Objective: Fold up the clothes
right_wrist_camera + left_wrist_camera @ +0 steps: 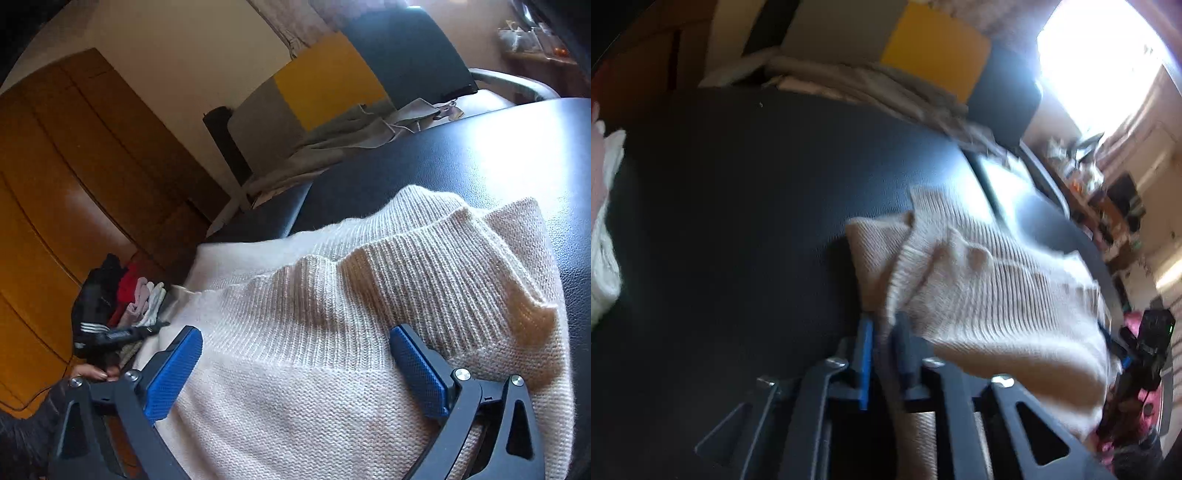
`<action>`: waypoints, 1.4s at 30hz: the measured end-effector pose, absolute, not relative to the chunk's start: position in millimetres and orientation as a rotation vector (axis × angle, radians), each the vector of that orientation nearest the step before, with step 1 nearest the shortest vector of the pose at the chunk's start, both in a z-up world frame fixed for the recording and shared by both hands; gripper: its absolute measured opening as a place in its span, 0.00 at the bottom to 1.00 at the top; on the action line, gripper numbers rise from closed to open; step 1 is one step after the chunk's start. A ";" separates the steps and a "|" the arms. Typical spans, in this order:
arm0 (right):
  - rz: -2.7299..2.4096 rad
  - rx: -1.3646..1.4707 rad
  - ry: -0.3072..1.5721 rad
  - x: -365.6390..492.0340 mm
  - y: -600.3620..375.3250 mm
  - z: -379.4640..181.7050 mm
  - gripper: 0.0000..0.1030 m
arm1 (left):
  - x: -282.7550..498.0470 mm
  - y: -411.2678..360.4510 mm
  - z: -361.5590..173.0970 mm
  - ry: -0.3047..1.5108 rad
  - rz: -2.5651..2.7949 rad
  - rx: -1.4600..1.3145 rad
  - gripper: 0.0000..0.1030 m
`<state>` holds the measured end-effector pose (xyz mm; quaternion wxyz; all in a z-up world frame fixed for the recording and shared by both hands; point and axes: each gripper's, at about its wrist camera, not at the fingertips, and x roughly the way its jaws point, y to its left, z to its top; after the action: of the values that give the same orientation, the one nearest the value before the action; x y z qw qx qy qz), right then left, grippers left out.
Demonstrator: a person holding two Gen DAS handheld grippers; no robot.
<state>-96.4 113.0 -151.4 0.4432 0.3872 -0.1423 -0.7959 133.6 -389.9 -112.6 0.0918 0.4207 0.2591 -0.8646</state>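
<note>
The left gripper (884, 325) was pinched narrow on a fold of the cream knit sweater (979, 280), its blue pad at nine o'clock of the fold and a dark one at three o'clock, both pressing the wool. From there the sweater spread toward three o'clock over the black padded table (738, 206), ribbed in one band and finely knitted elsewhere, though that view was blurred. The right gripper (295, 354) stood wide, its two blue cross-hatched pads (173, 376) on either side of the sweater (332, 387), resting against the knit without squeezing it. Only the right wrist view showed the ribbed band crisply, running from nine o'clock to three o'clock, a wooden wardrobe (74, 177) at ten o'clock, and one pile of dark, red and white clothes (122, 306) at nine o'clock. Both views showed one crumpled grey garment (332, 147) at twelve o'clock, before a yellow panel (325, 85). Only the left wrist view showed a bright window (1100, 59) at one o'clock.
</note>
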 end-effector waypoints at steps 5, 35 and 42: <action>-1.976 1.038 -0.352 -100.7 111.9 -139.3 1.00 | 138.2 -381.8 -99.0 0.766 -2.582 1.229 0.36; -2.307 1.283 0.330 -169.3 133.9 -133.9 0.08 | 151.9 -369.4 -104.7 0.796 -2.653 1.295 0.33; -2.361 1.147 0.104 -140.1 151.5 -104.4 0.45 | 198.3 -363.5 -97.8 0.849 -2.743 1.247 0.46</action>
<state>-140.1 151.5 -104.4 0.2546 0.4223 0.0382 -0.8691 198.3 -363.5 -97.8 0.0053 0.3984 0.2713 -0.8762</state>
